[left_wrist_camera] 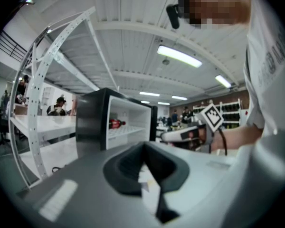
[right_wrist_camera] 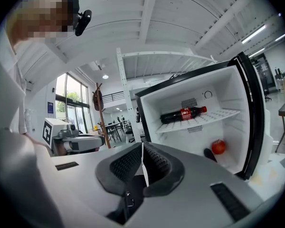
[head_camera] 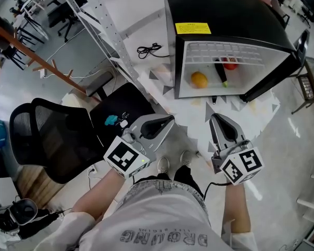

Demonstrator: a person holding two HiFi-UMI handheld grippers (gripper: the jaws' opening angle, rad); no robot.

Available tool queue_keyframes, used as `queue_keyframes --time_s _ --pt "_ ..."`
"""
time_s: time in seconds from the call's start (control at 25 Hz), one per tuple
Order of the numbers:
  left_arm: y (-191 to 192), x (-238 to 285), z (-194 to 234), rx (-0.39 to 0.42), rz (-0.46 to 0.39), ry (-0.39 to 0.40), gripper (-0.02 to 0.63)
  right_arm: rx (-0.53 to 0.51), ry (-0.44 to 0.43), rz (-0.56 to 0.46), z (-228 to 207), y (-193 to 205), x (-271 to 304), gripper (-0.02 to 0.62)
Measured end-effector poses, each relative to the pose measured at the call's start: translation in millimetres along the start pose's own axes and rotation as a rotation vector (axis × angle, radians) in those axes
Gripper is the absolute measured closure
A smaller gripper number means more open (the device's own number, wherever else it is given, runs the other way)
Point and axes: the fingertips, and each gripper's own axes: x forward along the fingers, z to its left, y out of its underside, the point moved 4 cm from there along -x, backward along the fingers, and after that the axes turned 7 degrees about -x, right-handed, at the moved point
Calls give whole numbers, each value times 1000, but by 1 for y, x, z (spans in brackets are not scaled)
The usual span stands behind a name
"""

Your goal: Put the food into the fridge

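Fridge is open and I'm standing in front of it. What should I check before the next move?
1. Fridge open: ok.
2. Left gripper shut, with nothing between its jaws: ok.
3. Right gripper shut, with nothing between its jaws: ok.
4. Orange, bottle and red fruit inside the fridge: ok.
5. Bottle lying flat on the shelf: ok.
6. Any food still waiting outside the fridge: cannot tell; none shows in these views.
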Motion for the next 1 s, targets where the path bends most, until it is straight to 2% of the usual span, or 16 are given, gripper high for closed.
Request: queue_keyframes --time_s 1.0 --pt "-7 19 2 -1 -8 -29 600 -20 -37 16 -15 -6 6 592"
